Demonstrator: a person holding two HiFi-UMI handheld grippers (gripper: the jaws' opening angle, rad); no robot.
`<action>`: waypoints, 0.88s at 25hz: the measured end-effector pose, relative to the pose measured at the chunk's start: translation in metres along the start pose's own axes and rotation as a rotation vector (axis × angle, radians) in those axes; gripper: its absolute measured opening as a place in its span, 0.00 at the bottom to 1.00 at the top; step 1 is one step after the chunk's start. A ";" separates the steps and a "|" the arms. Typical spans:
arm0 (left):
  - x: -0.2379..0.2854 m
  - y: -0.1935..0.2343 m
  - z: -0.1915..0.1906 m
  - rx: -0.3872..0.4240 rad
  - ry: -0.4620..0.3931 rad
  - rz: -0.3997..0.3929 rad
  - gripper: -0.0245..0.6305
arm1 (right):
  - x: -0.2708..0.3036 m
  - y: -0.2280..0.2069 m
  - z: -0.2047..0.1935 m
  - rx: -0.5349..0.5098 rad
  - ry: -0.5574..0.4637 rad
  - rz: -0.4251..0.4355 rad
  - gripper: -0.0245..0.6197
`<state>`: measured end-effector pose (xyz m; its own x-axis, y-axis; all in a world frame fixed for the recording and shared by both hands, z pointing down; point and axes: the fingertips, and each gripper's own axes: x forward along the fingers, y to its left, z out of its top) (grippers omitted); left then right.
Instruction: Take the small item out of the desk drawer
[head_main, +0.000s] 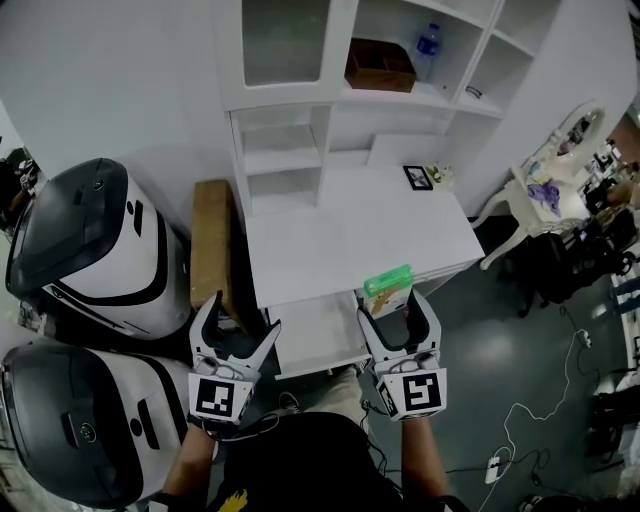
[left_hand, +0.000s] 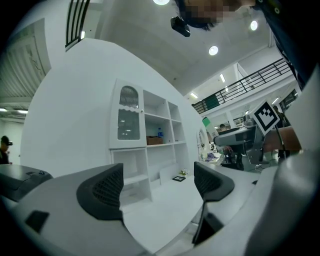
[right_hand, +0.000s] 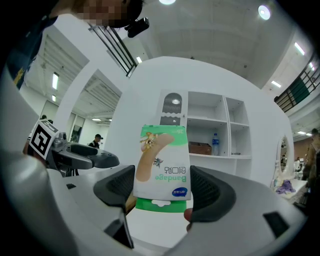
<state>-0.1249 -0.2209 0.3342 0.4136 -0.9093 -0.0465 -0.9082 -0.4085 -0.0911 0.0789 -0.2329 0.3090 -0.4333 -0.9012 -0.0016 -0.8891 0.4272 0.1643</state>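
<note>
You face a white flat-topped desk (head_main: 350, 235) whose tall white shelved hutch (head_main: 290, 150) backs onto a plain white wall (head_main: 120, 80). A narrow brown wooden board (head_main: 212, 245) stands just beside the desk's left edge, and two large rounded white-and-black pods (head_main: 90, 250) sit further left. The dark grey floor (head_main: 520, 330) carries a thin white cable (head_main: 512, 410) to your right. Overhead, round white ceiling lights (left_hand: 213, 50) glow near a dark-railed balcony (left_hand: 250, 82).

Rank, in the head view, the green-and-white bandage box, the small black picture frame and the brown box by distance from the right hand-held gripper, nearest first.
1. green-and-white bandage box, held between the jaws of the right hand-held gripper.
2. small black picture frame, back right of the white desktop.
3. brown box, up on the white shelf behind.
</note>
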 end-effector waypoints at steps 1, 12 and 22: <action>0.001 -0.001 0.003 -0.010 -0.015 0.000 0.71 | -0.001 -0.001 0.000 -0.005 0.000 -0.002 0.60; 0.002 -0.010 0.002 -0.015 -0.020 -0.024 0.71 | -0.009 -0.005 0.004 -0.020 -0.016 -0.020 0.59; -0.015 0.005 -0.012 0.006 0.014 0.001 0.71 | -0.022 -0.015 -0.006 -0.004 0.016 -0.049 0.59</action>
<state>-0.1358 -0.2105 0.3468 0.4120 -0.9106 -0.0331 -0.9081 -0.4074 -0.0967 0.1024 -0.2199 0.3121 -0.3869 -0.9221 0.0056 -0.9086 0.3823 0.1681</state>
